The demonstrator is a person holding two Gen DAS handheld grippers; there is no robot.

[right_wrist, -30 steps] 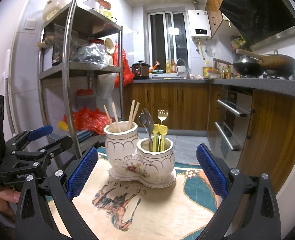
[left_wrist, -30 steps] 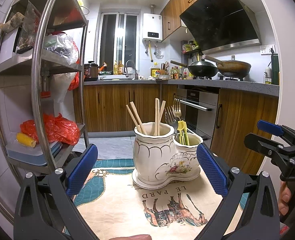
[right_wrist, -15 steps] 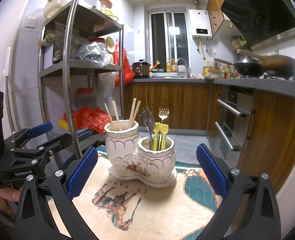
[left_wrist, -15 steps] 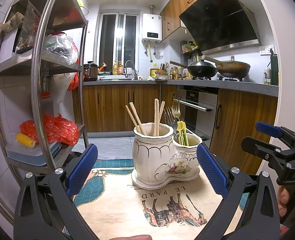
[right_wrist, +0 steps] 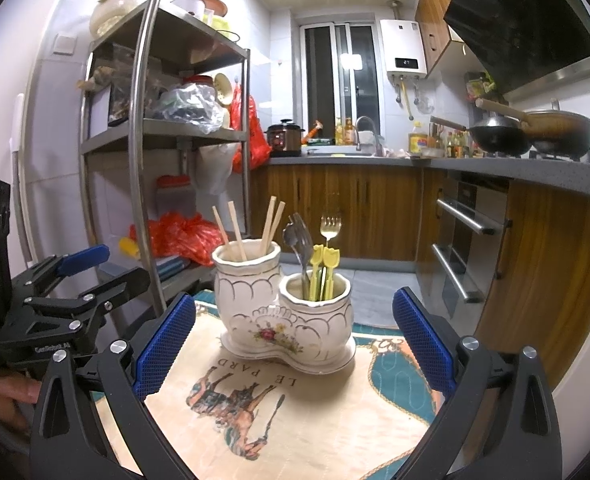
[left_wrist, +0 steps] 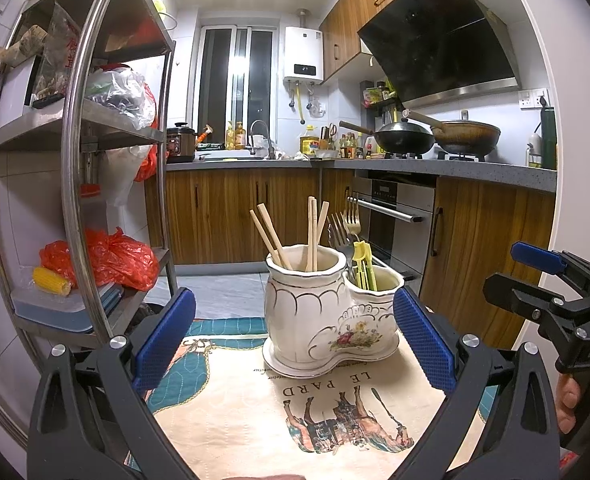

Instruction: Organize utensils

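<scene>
A white ceramic double utensil holder (left_wrist: 327, 312) (right_wrist: 283, 316) with a flower print stands on a horse-print cloth (left_wrist: 295, 412) (right_wrist: 295, 408). Its taller cup holds several wooden chopsticks (left_wrist: 313, 232) (right_wrist: 235, 232). The shorter cup holds metal forks (left_wrist: 345, 220) (right_wrist: 330, 226), metal spoons (right_wrist: 299, 236) and yellow utensils (left_wrist: 363, 266) (right_wrist: 323, 272). My left gripper (left_wrist: 295, 340) is open and empty, a short way in front of the holder. My right gripper (right_wrist: 293, 340) is also open and empty, facing the holder from the other side. Each gripper shows at the edge of the other's view.
A steel shelf rack (left_wrist: 79, 160) (right_wrist: 143, 152) with bags and boxes stands to the left. Wooden kitchen cabinets (left_wrist: 231, 216), an oven (left_wrist: 395, 216) (right_wrist: 463, 248) and a counter with woks (left_wrist: 439, 136) lie behind. A hand (left_wrist: 575, 396) holds the other gripper.
Both grippers have shifted slightly, so the holder sits a little differently in view. Both remain open and empty, and the utensils in the holder have not moved.
</scene>
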